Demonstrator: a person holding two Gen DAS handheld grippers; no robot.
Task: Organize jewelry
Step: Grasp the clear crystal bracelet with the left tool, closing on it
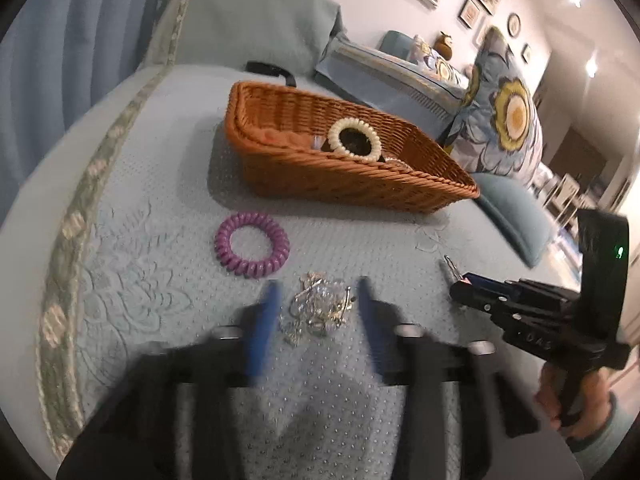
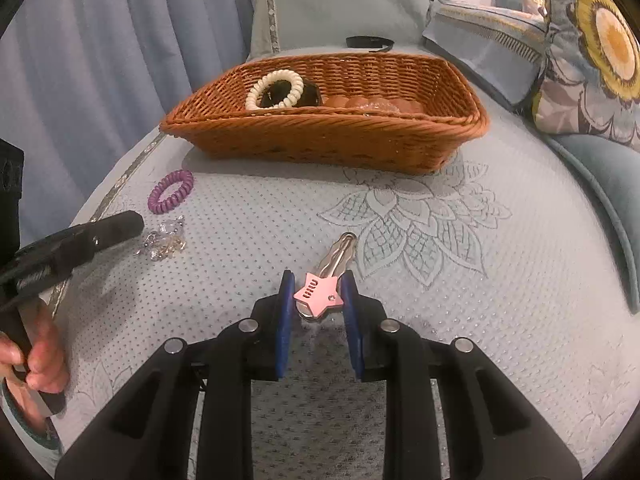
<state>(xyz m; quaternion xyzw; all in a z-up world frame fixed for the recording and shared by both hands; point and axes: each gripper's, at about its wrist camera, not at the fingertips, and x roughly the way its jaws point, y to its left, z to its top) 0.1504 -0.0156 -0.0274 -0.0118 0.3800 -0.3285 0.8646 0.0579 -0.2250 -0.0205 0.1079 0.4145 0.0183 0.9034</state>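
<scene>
A brown wicker basket (image 1: 352, 184) (image 2: 320, 140) stands on the pale blue bedspread and holds a cream coil bracelet (image 1: 354, 137) (image 2: 275, 89) and other small items. A purple coil hair tie (image 1: 252, 245) (image 2: 170, 191) lies on the bed near it. My left gripper (image 1: 318, 304) is open, its blue fingers either side of a tangle of clear-bead and gold jewelry (image 1: 318, 308) (image 2: 164, 240). My right gripper (image 2: 318, 296) has its fingers around a silver hair clip with a pink star (image 2: 320, 294), touching its sides; the clip's tip shows in the left wrist view (image 1: 450, 266).
Floral cushions (image 1: 504, 120) (image 2: 592, 52) and a teal bolster (image 1: 512, 216) lie to the right. A black band (image 1: 272, 70) (image 2: 370, 43) lies behind the basket. Blue curtains (image 2: 100, 60) hang on the left past the bed's edge.
</scene>
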